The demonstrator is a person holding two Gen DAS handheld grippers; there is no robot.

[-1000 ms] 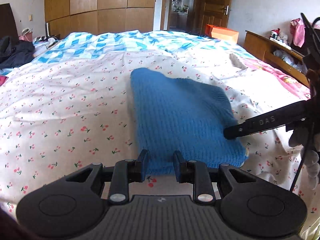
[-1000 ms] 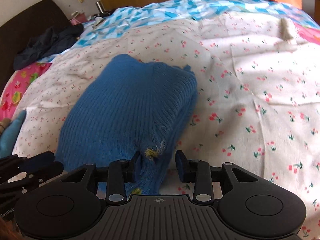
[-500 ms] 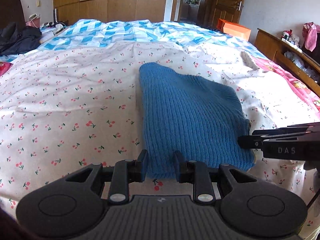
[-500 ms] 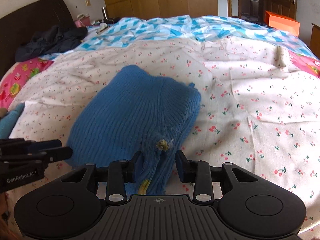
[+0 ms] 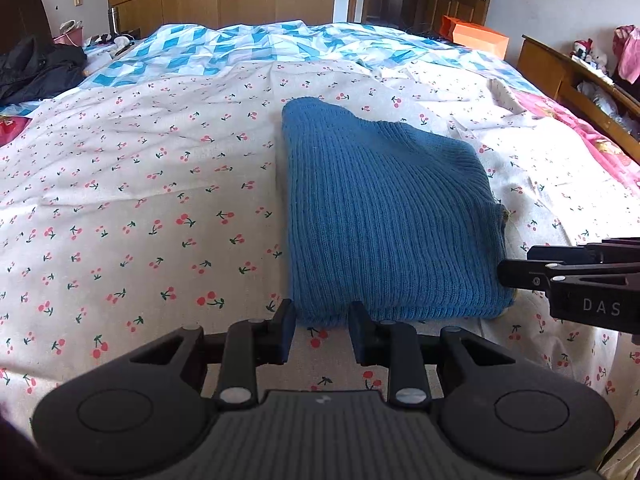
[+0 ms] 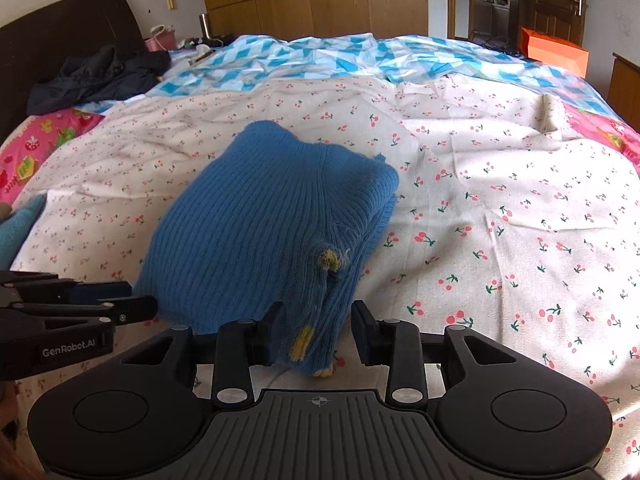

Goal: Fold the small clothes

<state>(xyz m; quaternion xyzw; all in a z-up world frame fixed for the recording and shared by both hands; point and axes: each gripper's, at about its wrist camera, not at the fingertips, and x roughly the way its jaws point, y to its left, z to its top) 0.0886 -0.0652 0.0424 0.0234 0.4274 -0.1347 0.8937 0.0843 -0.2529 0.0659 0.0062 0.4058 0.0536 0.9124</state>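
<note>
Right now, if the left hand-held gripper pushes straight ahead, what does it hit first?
Likely the blue knit sweater: its near edge already sits between the left hand-held gripper fingers. Beyond lies the cherry-print sheet.

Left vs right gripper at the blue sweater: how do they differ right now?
The left gripper sits at the plain near corner of the blue sweater; the right gripper sits at the frayed corner with yellow trim. Cloth fills the gap between the left gripper's fingers, so whether it pinches is unclear; the right gripper's fingers show a bare gap beside the cloth, so it is open. Shared: both straddle the sweater's near edge on the cherry-print sheet.
</note>
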